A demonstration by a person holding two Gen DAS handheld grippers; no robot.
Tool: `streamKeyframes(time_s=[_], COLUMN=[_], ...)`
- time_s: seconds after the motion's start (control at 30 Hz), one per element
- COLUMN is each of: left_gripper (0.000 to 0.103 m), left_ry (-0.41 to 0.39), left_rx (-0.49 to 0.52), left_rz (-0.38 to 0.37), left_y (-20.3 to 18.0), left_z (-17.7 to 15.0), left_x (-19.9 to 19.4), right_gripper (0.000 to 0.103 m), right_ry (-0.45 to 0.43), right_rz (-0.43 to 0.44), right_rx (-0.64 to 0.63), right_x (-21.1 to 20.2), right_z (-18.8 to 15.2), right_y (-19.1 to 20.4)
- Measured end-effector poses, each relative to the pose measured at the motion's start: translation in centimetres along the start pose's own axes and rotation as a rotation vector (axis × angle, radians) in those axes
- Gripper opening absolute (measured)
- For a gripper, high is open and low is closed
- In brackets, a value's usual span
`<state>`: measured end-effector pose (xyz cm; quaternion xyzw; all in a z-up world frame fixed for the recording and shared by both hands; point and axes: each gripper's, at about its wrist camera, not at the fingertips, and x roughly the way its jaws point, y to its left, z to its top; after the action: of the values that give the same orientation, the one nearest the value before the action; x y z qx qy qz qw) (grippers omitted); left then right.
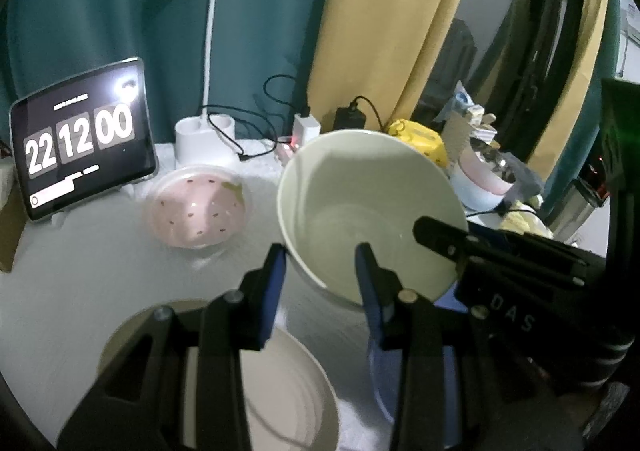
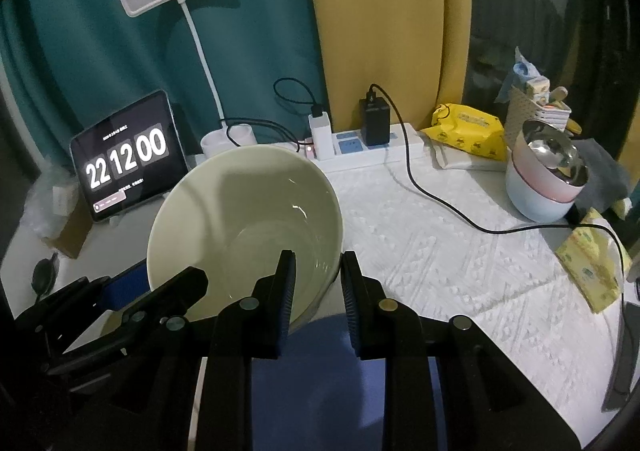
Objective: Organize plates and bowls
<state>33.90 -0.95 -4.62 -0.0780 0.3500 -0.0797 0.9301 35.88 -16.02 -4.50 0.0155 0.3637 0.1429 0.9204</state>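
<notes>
A: We hold the pale green bowl [image 1: 372, 211] clear of the counter [image 1: 80, 271], left gripper [image 1: 320, 263] and right gripper [image 2: 318, 271] each narrowed on opposite sides of its rim.

B: So we're mid-carry. The cream plate [image 1: 288, 383] and a blue dish [image 2: 320, 371] lie below us, the pink bowl [image 1: 200, 207] beyond.

A: Next, we judge, it needs a level, matched descent onto a stack.

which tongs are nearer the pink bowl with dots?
Left. The left tongs grip the near rim of the green bowl, beside the pink bowl. The right tongs grip the opposite rim, farther away.
</notes>
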Motion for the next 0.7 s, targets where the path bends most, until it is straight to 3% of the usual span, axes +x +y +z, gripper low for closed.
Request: streamKeyframes(time_s=[0.7], left_gripper=[0.037], left_ry=[-0.005], left_rx=[0.058], left_rz=[-0.018], left_y=[-4.6], left_z=[-3.3], left_x=[-3.1], right_gripper=[0.025], right_ry=[-0.035], right_rz=[-0.015], right_rx=[0.044], right_x=[-5.3], right_z=[-4.1], right_y=[-2.6])
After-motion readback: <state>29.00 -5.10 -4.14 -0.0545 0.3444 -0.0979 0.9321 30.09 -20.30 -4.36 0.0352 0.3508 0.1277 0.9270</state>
